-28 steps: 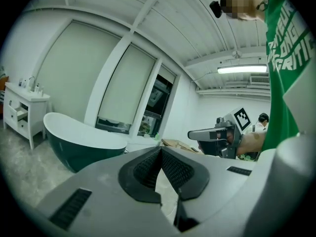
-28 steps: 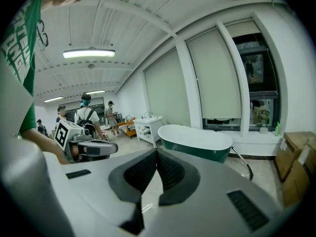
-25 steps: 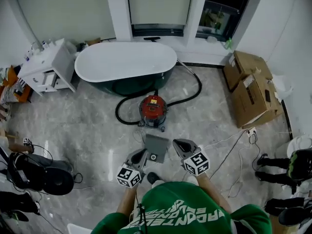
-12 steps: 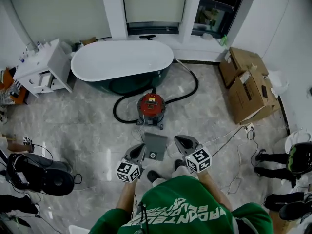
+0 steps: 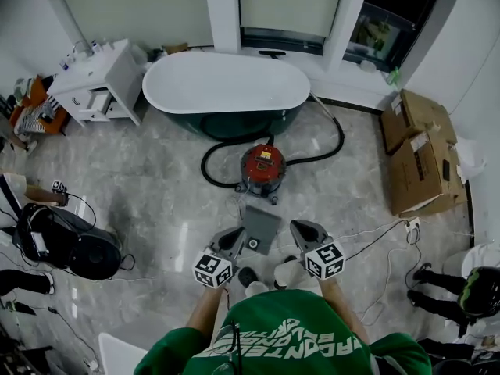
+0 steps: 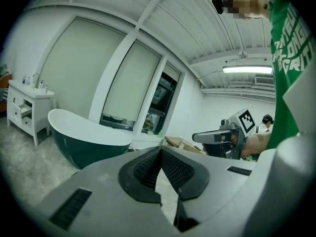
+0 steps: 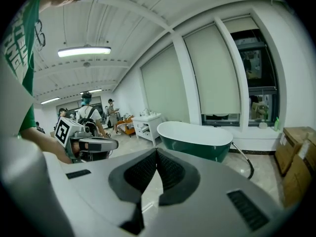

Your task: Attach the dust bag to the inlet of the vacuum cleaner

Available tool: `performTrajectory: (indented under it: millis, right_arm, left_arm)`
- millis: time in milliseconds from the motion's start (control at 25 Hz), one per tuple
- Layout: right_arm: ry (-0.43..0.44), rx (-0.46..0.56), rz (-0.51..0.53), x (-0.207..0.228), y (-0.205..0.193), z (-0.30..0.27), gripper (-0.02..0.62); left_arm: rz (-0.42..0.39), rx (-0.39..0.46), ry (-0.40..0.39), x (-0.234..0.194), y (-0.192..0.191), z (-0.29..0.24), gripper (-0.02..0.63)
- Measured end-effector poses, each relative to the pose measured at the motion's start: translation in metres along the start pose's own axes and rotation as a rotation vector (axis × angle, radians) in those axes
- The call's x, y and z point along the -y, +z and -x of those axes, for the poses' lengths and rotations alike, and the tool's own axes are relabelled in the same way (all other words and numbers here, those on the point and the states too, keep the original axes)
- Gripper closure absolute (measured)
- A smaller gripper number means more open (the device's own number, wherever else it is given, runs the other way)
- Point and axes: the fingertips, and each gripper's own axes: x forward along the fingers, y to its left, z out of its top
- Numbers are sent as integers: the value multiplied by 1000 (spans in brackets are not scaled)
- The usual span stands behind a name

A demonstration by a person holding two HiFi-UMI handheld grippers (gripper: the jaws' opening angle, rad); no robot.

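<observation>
The red canister vacuum cleaner (image 5: 263, 169) stands on the marble floor in front of the bathtub, and its black hose (image 5: 212, 159) loops around it. A flat grey dust bag (image 5: 262, 222) with a round hole in its collar lies on the floor just nearer to me. In the head view my left gripper (image 5: 233, 237) hovers at the bag's left near corner and my right gripper (image 5: 299, 227) at its right. Both are shut with nothing between the jaws, as each gripper view shows: left gripper (image 6: 160, 150), right gripper (image 7: 156, 152). Neither gripper view shows the bag or the vacuum.
A white and dark green bathtub (image 5: 226, 84) stands behind the vacuum, with a white cabinet (image 5: 98, 92) to its left. Cardboard boxes (image 5: 422, 151) stand at the right. Black equipment (image 5: 70, 248) lies at the left and cables (image 5: 375, 237) at the right. Other people stand nearby.
The head view has swung, so the vacuum, tub and bag stand further right and lower in the picture. Both grippers keep their places beside the dust bag, still shut.
</observation>
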Motion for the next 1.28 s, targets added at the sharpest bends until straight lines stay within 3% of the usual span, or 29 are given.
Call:
performTrajectory:
  millis: [600,1000,1280]
  right_arm:
    - [77,8,11,-4,-3,-5,586]
    - [156,-77,28,37,-44,-33,586]
    - [217,-196,23,70,-111,-67,586]
  left_arm:
    - [-48,-24,27,2,-10,-2,603]
    - [-26,-75,99,-24,-49,-28,603]
    - [12,-147,138,-53,-110,-56,603]
